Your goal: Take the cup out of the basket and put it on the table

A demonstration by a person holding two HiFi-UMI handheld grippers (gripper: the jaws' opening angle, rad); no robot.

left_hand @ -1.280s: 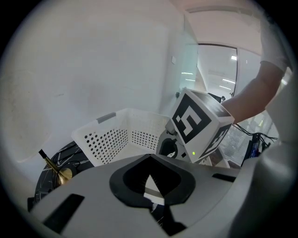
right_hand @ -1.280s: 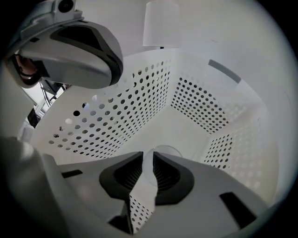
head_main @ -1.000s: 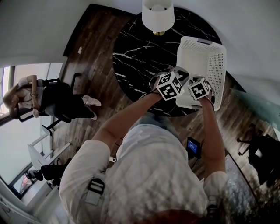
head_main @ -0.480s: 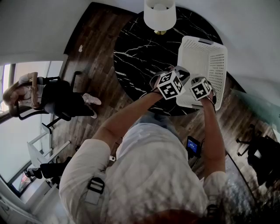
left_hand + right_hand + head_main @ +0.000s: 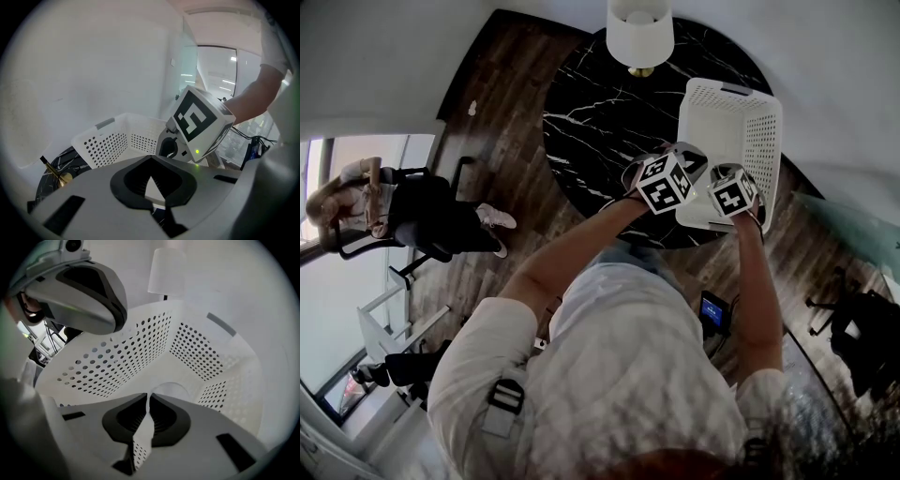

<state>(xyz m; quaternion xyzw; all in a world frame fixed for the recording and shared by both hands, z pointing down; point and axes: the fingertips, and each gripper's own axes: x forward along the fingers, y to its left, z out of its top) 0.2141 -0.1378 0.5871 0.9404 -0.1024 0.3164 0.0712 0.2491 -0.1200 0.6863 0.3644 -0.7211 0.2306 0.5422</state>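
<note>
White perforated plastic fills the right gripper view. The basket (image 5: 731, 87) sits at the 3 o'clock side of the round black marble table (image 5: 600, 122). Over the last second almost nothing moves: both grippers stay at the basket's near rim, and the basket shifts only a trace. My reading is that the job has barely begun and the cup is not yet gripped.

The right gripper (image 5: 147, 401) has its jaws drawn close on a thin strip of holed white wall, apparently pinching the basket's near side. The left gripper (image 5: 150, 161) has its tips together. A white sliver shows behind them that I cannot identify.

A pale rounded shape on the basket floor just beyond the right jaws is probably the cup (image 5: 171, 389), so it is still inside.

The basket's near right corner seems to hang past the table edge at about 4 o'clock, so a pull that way could tip it off. A lamp (image 5: 639, 33) stands at 12 o'clock. Bare marble runs from 7 to 11 o'clock, which looks like the safest place to set the cup down.
</note>
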